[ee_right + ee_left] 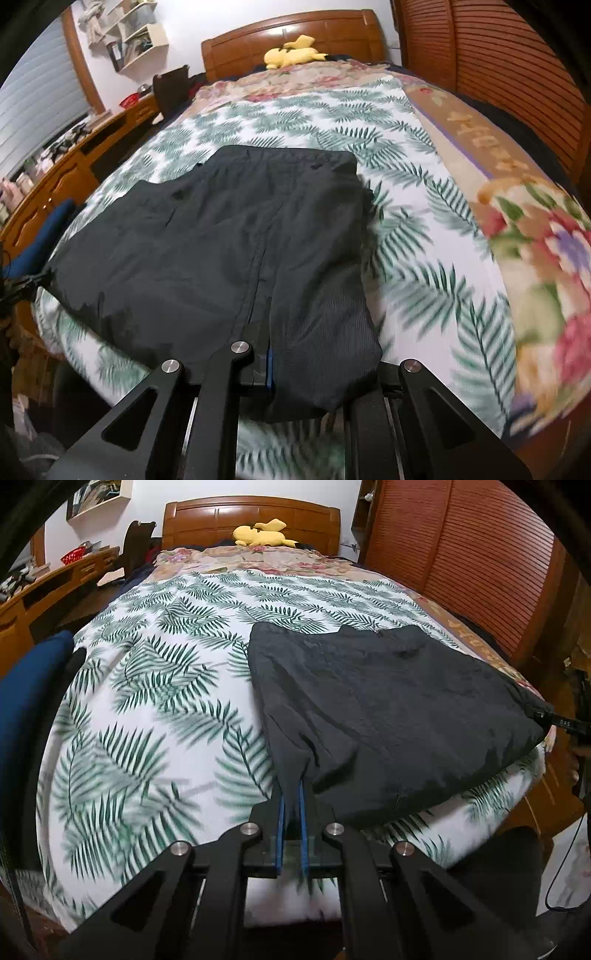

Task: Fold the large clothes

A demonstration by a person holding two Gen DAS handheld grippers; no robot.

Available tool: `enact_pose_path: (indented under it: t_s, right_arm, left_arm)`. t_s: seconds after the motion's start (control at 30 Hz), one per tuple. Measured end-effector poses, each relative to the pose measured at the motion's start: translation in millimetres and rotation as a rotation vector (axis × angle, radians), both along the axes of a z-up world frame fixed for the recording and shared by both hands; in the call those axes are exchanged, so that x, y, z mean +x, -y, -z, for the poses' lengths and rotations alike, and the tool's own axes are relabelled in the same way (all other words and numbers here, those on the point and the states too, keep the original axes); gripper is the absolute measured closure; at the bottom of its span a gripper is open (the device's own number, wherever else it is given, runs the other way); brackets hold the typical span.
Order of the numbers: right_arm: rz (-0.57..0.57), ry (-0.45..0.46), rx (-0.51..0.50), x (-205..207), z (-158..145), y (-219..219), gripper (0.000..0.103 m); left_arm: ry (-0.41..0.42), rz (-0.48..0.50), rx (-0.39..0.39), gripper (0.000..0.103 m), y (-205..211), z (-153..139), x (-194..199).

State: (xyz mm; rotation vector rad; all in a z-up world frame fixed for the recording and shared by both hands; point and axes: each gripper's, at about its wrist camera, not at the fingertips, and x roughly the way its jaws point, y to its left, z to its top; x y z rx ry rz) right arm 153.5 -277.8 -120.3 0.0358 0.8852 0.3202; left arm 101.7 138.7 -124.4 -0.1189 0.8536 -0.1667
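Observation:
A large black garment (388,709) lies spread on the bed's palm-leaf sheet (155,701). My left gripper (291,794) is shut on the garment's near left corner, the cloth pinched between its blue pads. My right gripper (267,354) is shut on the garment (229,236) at its near edge; the cloth drapes over its right finger and hides it. In the left wrist view the right gripper's tip (546,716) shows at the garment's far right corner. The garment's near edge is raised a little off the sheet between the two grippers.
A yellow plush toy (264,533) lies by the wooden headboard (251,517). A floral quilt (535,240) runs along the bed's right side. A wooden desk (44,587) and a blue chair (26,709) stand left of the bed. A slatted wardrobe (480,554) stands on the right.

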Motion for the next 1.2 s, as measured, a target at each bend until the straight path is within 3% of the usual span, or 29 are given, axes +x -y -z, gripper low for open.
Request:
enact_pose_path:
  t_s: [0.13,0.23,0.3,0.5,0.93,1.03,1.2]
  right_arm:
    - [0.006,-0.008,-0.031,-13,-1,-3,0.089]
    - [0.038,-0.001,-0.099,-13,-3,-6,0.077]
    - [0.061,0.003,-0.128,-13,-6,-6,0.061]
    - [0.076,0.092,-0.215,-22,-23,-21,0.049]
    - [-0.106,0.166,-0.184,-9,-23,-120,0.049]
    - [-0.176,0.124,-0.154,-2,-9,-147,0.049]
    - [-0.227,0.044,-0.227,10,33,-179,0.049]
  left_arm:
    - [0.002,0.004,0.033,0.1,6,3,-11]
    - [0.0,-0.012,0.033,0.1,7,6,-10]
    - [-0.001,-0.019,0.03,0.1,6,7,-9]
    - [-0.019,-0.034,0.027,0.1,6,14,-10]
    - [-0.052,-0.042,0.025,0.1,7,26,-9]
    - [-0.06,-0.041,0.022,0.1,6,29,-7]
    - [-0.068,-0.038,0.018,0.097,6,34,-6]
